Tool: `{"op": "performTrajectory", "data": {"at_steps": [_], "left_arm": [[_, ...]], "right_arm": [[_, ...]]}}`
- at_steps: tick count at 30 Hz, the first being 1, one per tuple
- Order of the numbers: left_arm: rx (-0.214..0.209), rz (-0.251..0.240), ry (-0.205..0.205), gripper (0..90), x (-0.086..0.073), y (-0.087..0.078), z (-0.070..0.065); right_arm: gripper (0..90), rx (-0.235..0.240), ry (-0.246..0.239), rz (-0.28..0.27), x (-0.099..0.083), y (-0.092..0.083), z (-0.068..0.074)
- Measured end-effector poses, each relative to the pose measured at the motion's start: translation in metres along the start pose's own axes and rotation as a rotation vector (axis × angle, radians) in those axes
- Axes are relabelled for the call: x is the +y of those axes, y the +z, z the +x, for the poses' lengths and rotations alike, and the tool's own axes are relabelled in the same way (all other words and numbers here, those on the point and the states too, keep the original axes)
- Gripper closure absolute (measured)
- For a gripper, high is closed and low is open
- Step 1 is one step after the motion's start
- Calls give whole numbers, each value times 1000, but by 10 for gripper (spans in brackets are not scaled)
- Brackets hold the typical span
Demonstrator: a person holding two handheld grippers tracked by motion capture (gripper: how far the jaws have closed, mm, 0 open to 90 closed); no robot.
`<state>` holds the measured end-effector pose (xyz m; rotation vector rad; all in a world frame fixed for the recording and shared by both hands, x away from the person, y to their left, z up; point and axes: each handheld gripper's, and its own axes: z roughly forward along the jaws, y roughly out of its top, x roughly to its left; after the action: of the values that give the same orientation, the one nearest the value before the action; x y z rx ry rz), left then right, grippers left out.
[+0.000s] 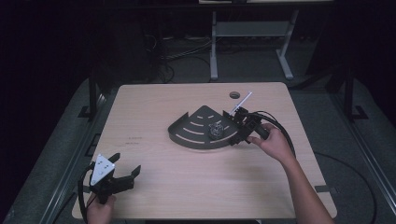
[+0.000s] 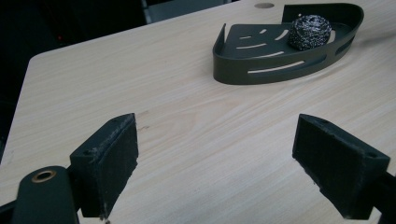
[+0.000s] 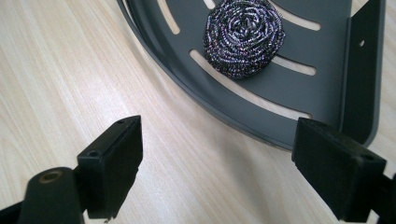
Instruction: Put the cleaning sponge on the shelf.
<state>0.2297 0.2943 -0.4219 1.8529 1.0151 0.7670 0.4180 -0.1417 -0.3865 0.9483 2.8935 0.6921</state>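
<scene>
With my right gripper [image 3: 217,165] spread wide and empty just off the tray's [image 3: 327,60] curved rim, the steel scourer [image 3: 243,37] sits inside the tray dead ahead, while my left gripper [image 1: 122,169], also open, waits well away from it.

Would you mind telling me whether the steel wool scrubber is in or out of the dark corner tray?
In: the coiled steel wool scrubber rests on the dark slotted metal corner tray's floor.
</scene>
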Motion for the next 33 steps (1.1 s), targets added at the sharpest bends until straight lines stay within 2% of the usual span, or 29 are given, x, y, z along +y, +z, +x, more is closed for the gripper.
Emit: {"op": "performTrajectory", "data": {"at_steps": [3, 13, 33], "left_arm": [[1, -1, 0, 138, 0, 0, 0], [0, 2, 1, 138, -1, 0, 0], [-1, 0, 5, 137, 0, 1, -2]], "right_arm": [[160, 1, 2, -20, -4, -3, 2], [159, -14, 4, -4, -17, -3, 3], [159, 0, 34, -18, -49, 1, 4]]}}
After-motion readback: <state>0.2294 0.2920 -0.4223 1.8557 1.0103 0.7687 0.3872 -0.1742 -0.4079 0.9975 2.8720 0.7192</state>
